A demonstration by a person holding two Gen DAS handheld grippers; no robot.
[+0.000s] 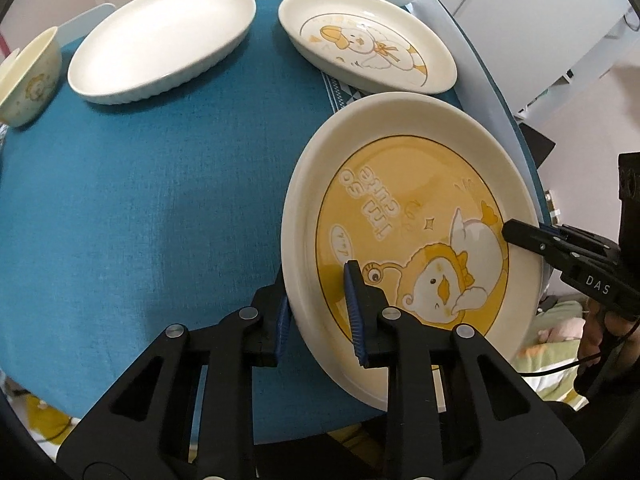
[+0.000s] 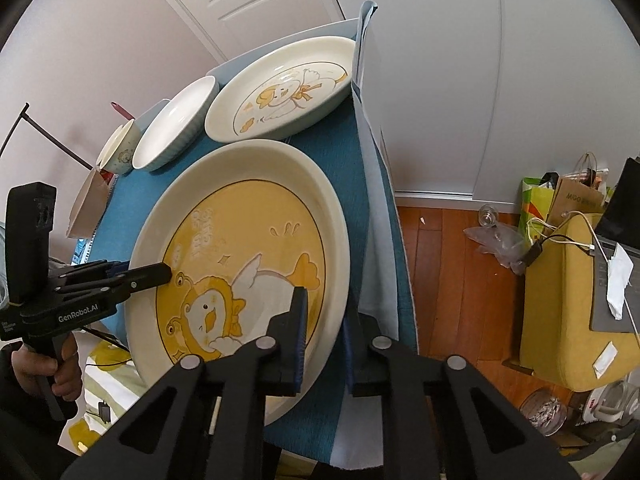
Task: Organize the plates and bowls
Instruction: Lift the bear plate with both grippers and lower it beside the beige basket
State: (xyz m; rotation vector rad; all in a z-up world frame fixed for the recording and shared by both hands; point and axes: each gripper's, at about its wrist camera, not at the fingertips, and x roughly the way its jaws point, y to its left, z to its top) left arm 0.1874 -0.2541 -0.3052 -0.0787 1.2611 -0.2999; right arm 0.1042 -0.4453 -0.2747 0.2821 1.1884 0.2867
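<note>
Blue cloth [image 1: 140, 200] covered the table; wood floor [image 2: 448, 280] lay at right. Both my grippers [image 1: 316, 300] [image 2: 324, 316] pinched the yellow plate's [image 1: 400, 208] rim.

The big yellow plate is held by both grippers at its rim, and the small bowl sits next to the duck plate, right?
Not quite. In the left wrist view the small bowl sits beside the plain white plate, not the duck plate. Both grippers do hold the big yellow plate.

Black tongs [image 1: 320, 300] with ribbed blue pads [image 1: 356, 312], silver screws.
</note>
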